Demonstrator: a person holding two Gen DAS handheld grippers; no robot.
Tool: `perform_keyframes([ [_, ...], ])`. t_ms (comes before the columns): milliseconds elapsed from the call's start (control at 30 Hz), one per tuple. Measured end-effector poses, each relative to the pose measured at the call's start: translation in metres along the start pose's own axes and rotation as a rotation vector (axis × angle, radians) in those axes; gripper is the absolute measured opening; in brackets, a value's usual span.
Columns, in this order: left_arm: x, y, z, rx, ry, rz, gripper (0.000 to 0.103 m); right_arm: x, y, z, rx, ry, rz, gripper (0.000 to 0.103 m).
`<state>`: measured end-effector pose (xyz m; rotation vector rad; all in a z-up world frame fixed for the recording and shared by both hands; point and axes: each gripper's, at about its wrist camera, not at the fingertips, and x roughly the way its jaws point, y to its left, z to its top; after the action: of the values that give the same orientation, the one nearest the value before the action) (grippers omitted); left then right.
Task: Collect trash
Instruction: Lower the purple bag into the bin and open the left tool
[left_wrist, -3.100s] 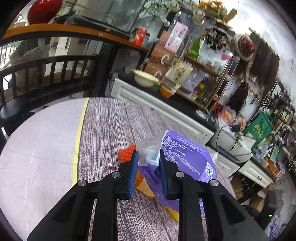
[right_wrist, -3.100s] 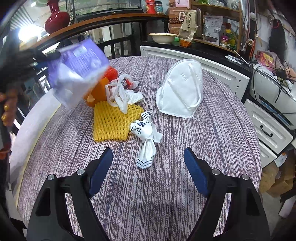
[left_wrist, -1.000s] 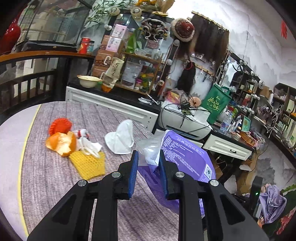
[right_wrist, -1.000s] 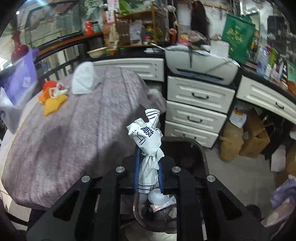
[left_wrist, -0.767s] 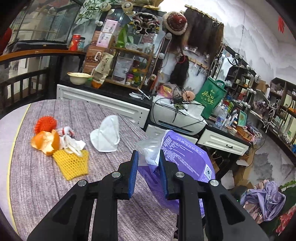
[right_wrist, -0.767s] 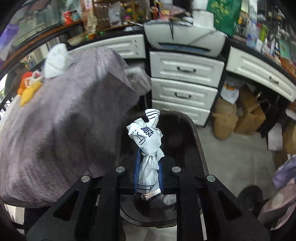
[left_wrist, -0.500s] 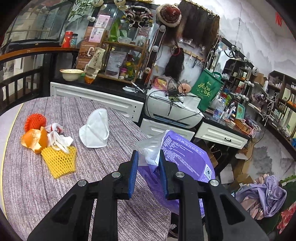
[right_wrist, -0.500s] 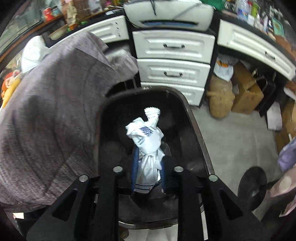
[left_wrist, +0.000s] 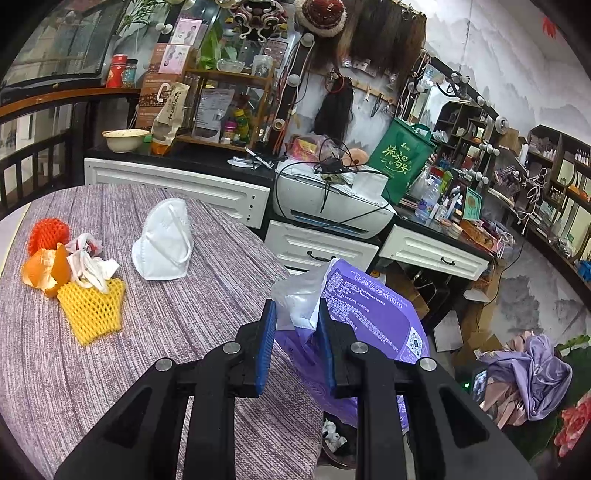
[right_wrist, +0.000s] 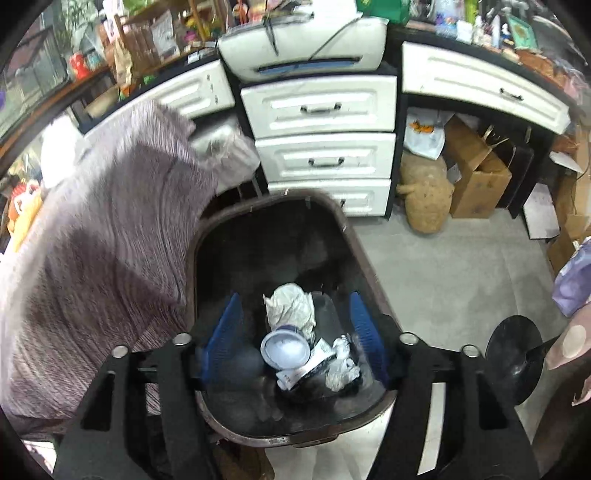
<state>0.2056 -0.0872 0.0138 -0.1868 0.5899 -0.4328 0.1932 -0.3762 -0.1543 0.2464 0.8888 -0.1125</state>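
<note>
The crumpled white wrapper (right_wrist: 291, 306) lies down inside the dark round trash bin (right_wrist: 364, 254), right under the right gripper (right_wrist: 295, 332), whose blue fingers (right_wrist: 225, 328) are spread wide and hold nothing. The left gripper (left_wrist: 295, 332) pinches the purple plastic bag (left_wrist: 373, 325) tight by its top, near the edge of the grey striped worktop (left_wrist: 184, 332), I think so it can go in the bin too. More trash waits on the worktop: a white face mask (left_wrist: 164, 240) and a yellow foam net (left_wrist: 92, 308).

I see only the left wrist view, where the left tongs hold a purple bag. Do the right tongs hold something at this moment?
Observer: No. The right tongs are open and nothing is between them.
Operator: Where are they?
Observer: Directly above the dark trash bin, which stands on the floor beside the table.
Operator: Is there trash inside it?
Observer: Yes. Crumpled white paper and a round white lid lie at the bottom.
</note>
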Motion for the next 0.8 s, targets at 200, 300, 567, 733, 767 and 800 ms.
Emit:
perform_keyframes([
  [200,0.01,-0.014,-0.002,0.016,0.016,-0.017,0.022,-0.044,-0.018,0.014,0.034,-0.121,-0.057,0.072],
  [300,0.016,-0.022,-0.003,0.025,0.025,-0.03,0.022,-0.061,-0.027,0.019,0.051,-0.168,-0.083,0.073],
  [567,0.045,-0.053,-0.01,0.074,0.089,-0.059,0.022,-0.095,-0.044,0.025,0.084,-0.242,-0.116,0.073],
  [733,0.073,-0.076,-0.022,0.15,0.144,-0.046,0.022,-0.105,-0.055,0.027,0.11,-0.267,-0.115,0.073],
  [767,0.078,-0.079,-0.026,0.161,0.157,-0.043,0.022,-0.106,-0.057,0.027,0.118,-0.27,-0.113,0.073],
  [800,0.086,-0.084,-0.03,0.177,0.175,-0.038,0.022,-0.108,-0.059,0.026,0.122,-0.275,-0.11,0.073],
])
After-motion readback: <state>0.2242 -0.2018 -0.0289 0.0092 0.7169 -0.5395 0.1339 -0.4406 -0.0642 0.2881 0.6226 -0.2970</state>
